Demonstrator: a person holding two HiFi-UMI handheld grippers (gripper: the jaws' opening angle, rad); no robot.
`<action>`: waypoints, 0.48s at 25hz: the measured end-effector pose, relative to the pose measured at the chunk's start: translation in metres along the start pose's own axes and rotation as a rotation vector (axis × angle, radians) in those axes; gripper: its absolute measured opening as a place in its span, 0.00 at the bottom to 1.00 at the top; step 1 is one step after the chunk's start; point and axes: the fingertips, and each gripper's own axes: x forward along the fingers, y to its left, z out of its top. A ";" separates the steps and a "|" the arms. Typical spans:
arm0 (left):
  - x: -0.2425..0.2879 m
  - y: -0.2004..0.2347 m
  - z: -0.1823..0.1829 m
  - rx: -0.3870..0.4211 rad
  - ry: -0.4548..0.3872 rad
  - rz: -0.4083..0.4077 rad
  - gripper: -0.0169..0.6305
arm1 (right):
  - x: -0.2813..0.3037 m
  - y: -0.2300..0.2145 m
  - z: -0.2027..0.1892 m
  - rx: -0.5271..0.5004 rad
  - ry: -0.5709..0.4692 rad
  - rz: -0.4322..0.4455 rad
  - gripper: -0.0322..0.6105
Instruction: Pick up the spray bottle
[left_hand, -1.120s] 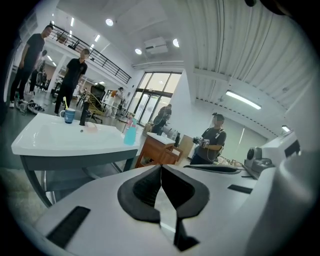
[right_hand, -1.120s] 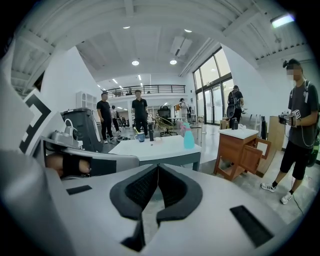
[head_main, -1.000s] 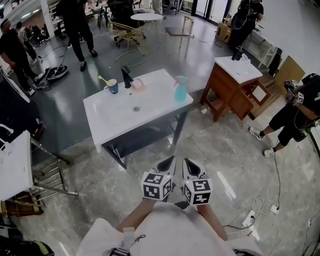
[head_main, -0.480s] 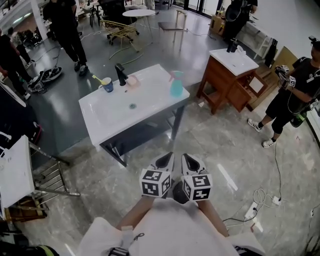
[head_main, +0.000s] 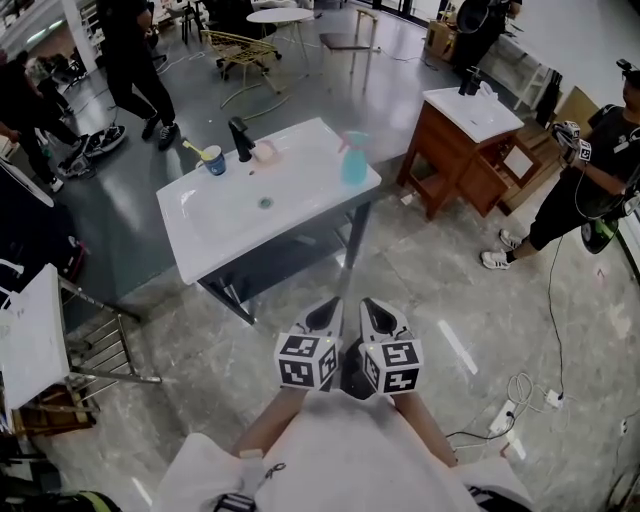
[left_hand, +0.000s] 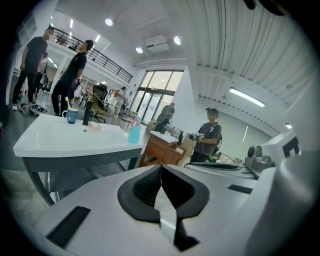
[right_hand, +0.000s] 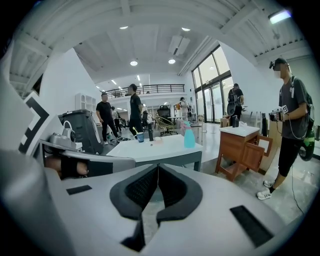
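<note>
Both tongs hang side by side low in the head view, over the marble floor (head_main: 480, 290) and well apart from the table (head_main: 300, 195). The left tongs (head_main: 334, 305) are clenched, pads pressed tip to tip with nothing between them. The right tongs (head_main: 369, 305) are clenched just the same, and empty too. Each one points ahead toward the table.

And there's the target: the spray bottle (head_main: 354, 160), blue with a pink head, stands upright at the table's right-hand corner, untouched. From both gripper views it sits above and beyond the closed tips, out at the table's near edge.

Across the table, a blue cup (head_main: 212, 160) stands beside the black faucet (head_main: 240, 140). To the right is a wooden cabinet (head_main: 455, 165) with a white top, and past it a person (head_main: 600, 170) in black stands on the floor.
</note>
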 end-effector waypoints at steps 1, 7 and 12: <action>0.002 0.001 -0.001 -0.002 0.002 0.004 0.07 | 0.001 -0.001 -0.001 0.000 0.001 0.003 0.09; 0.015 0.001 -0.002 -0.007 0.009 0.023 0.07 | 0.013 -0.015 -0.001 0.004 0.010 0.021 0.09; 0.034 0.010 0.005 -0.017 0.009 0.047 0.07 | 0.031 -0.030 0.005 0.007 0.008 0.039 0.09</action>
